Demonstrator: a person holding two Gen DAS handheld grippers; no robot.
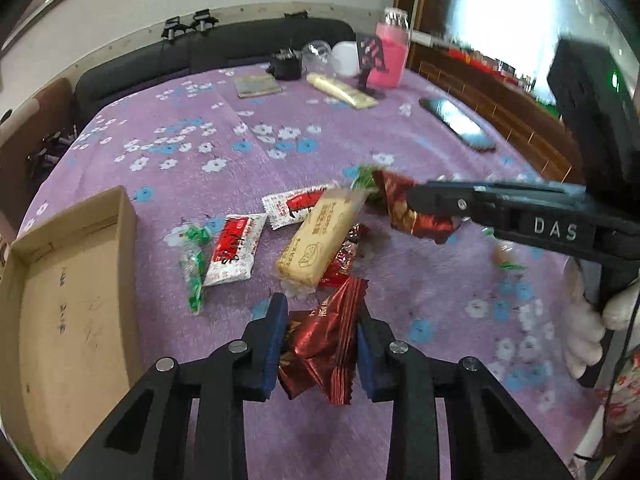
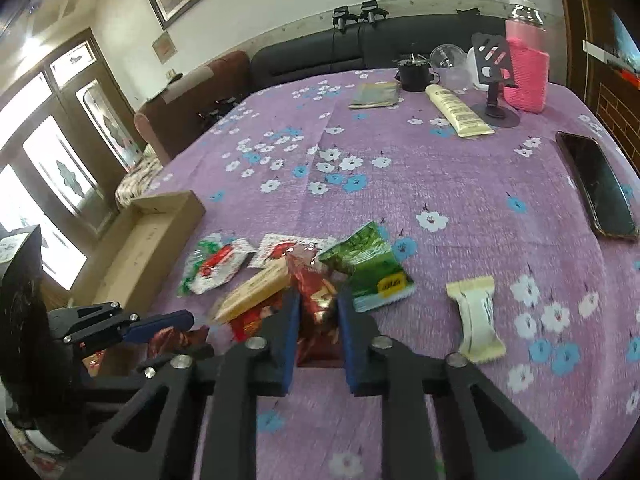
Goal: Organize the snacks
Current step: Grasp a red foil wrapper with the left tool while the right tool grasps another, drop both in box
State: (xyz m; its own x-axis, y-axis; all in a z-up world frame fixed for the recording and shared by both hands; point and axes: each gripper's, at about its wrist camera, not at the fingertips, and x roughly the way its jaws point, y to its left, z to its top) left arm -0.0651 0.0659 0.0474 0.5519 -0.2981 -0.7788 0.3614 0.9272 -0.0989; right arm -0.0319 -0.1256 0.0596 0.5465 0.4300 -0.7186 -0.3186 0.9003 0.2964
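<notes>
Progress: near zero. Cardboard box (image 1: 72,300) at far left of the bench (image 1: 280,152) has nothing in it that I can see; its floor is bare apart from pen marks.

Left to right on the purple cloth: green-twist candy (image 1: 194,268), two red-and-white sachets (image 1: 236,250) (image 1: 296,205), tan biscuit bar (image 1: 320,240) lying on a red foil pack (image 1: 344,258), green packet (image 2: 366,266), white bar (image 2: 476,316) set apart at the right. All loose, none sorted.

Left tool (image 1: 322,344) is clamped on a dark red wrapper (image 1: 322,354), lifted off the cloth, just right of the box. Right tool (image 2: 318,328) is clamped on a second dark red wrapper (image 2: 316,308), over the pile.

Judgement: first two pieces are in hand, not yet dropped. Left one has a short path to the box; right one must cross the pile. About seven items left after that.

Phone (image 1: 458,124), cream tube (image 1: 342,90), pink bottle (image 1: 388,54) at the back aren't snacks; leave them.
</notes>
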